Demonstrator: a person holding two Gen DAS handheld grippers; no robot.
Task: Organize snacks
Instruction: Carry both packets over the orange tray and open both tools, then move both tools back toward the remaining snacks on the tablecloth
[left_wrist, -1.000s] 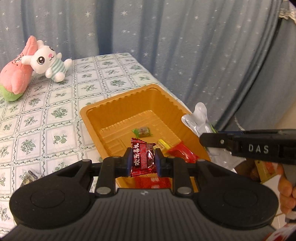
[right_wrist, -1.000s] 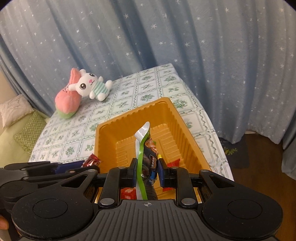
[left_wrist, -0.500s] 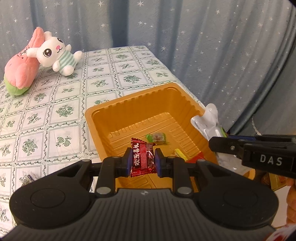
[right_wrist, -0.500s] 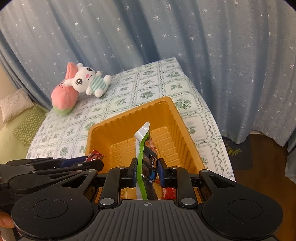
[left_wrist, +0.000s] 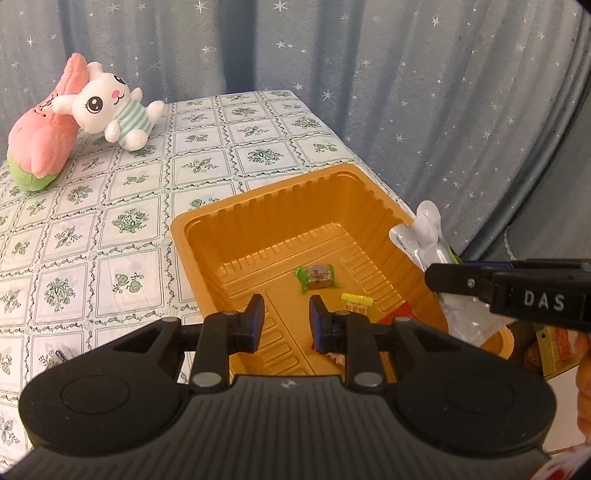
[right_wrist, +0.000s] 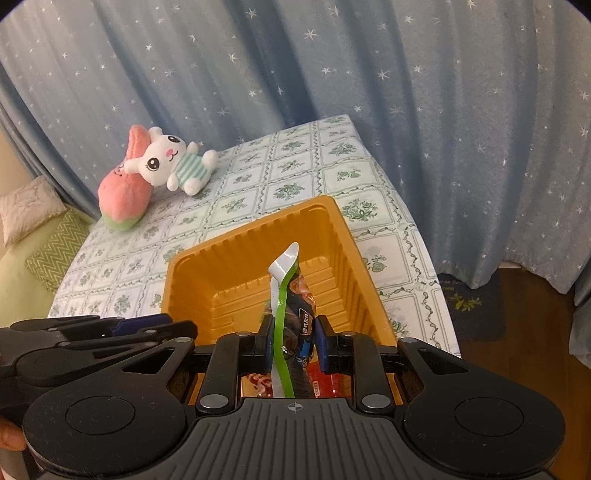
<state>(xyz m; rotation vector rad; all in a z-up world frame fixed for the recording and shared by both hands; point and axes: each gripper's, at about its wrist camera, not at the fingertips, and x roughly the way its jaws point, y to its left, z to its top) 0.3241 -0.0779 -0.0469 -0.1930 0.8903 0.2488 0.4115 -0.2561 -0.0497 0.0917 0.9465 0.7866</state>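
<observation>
An orange plastic tray (left_wrist: 258, 206) sits near the table's right edge; it also shows in the right wrist view (right_wrist: 236, 258). My left gripper (left_wrist: 286, 323) is open and empty above the tray's near end. A green-wrapped candy (left_wrist: 317, 276), a yellow candy (left_wrist: 356, 301) and a red packet (left_wrist: 400, 317) lie in the tray. My right gripper (right_wrist: 293, 343) is shut on a green, white and blue snack packet (right_wrist: 291, 314), held upright over the tray's near end. That packet shows silver at the right in the left wrist view (left_wrist: 424, 236).
A white bunny plush (left_wrist: 110, 107) leans on a pink plush (left_wrist: 40, 144) at the table's far left. A small wrapped snack (left_wrist: 55, 356) lies on the tablecloth left of the tray. Star-patterned curtains hang behind. The table edge runs just right of the tray.
My left gripper has opened and the red candy it held has dropped out of its jaws. Both grippers have drawn back and up from the tray. The right gripper still holds its packet.
</observation>
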